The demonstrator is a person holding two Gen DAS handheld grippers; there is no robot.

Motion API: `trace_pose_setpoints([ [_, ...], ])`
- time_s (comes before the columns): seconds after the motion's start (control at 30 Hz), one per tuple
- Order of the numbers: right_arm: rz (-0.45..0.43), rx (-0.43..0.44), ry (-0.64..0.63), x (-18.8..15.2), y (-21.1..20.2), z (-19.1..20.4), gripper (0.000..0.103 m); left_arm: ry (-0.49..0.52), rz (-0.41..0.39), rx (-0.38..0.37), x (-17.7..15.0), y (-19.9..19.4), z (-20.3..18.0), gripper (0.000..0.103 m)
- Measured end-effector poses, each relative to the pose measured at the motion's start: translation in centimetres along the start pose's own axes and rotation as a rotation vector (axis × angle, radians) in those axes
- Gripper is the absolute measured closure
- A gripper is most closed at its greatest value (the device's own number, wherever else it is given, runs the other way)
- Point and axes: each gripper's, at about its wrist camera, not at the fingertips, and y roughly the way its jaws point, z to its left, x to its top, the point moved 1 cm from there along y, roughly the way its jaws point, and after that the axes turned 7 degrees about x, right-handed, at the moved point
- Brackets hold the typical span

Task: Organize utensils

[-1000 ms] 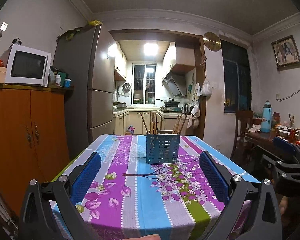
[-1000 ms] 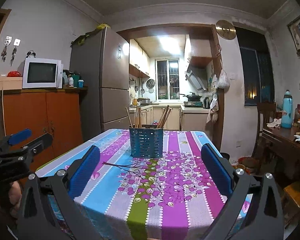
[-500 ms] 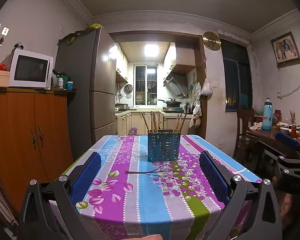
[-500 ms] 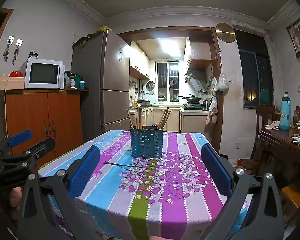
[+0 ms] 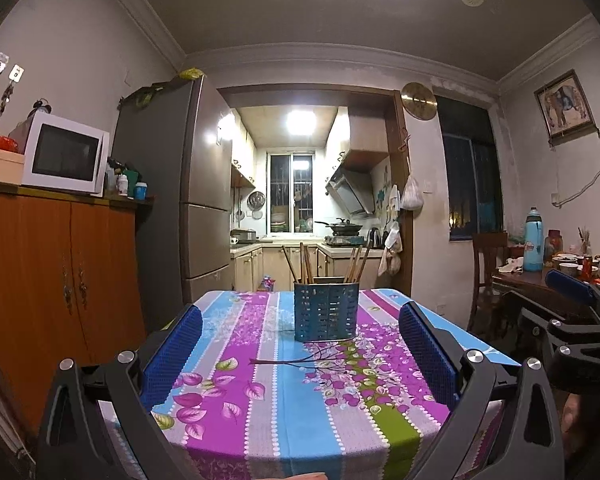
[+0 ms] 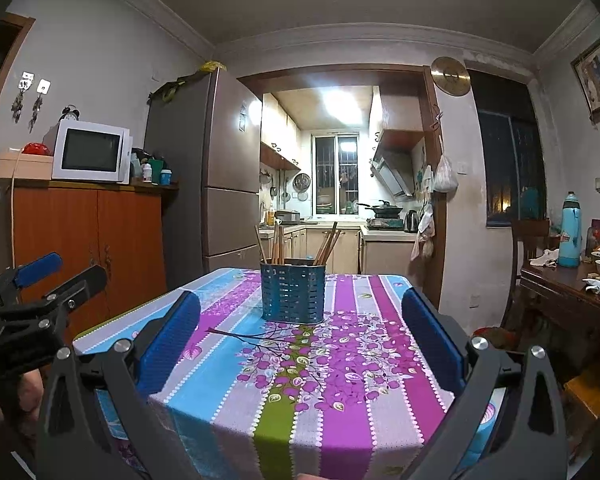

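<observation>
A blue perforated utensil holder stands upright near the far end of the table, with several wooden chopsticks sticking up from it. It also shows in the right wrist view. My left gripper is open and empty, held off the table's near edge. My right gripper is open and empty too, at the near edge to the right. Each gripper shows at the side of the other's view: the right one and the left one.
The table has a striped floral cloth. An orange cabinet with a microwave stands left, beside a grey fridge. A wooden side table with a blue bottle and bowls is right. The kitchen doorway lies behind.
Both grippers have drawn back and dropped lower, away from the table, so the near edge of the cloth now shows. Both stay open and empty. The holder has not moved.
</observation>
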Motion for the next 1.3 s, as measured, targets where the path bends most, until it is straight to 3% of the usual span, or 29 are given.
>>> trace_pose_setpoints([
  [1.03, 0.019, 0.012, 0.013, -0.2, 1.3, -0.4, 0.006, 0.003, 0.024, -0.021, -0.6, 2.0, -0.4, 0.005],
  [1.3, 0.013, 0.006, 0.012, -0.4, 1.4, -0.5, 0.005, -0.009, 0.077, -0.033, -1.1, 3.4, -0.5, 0.005],
])
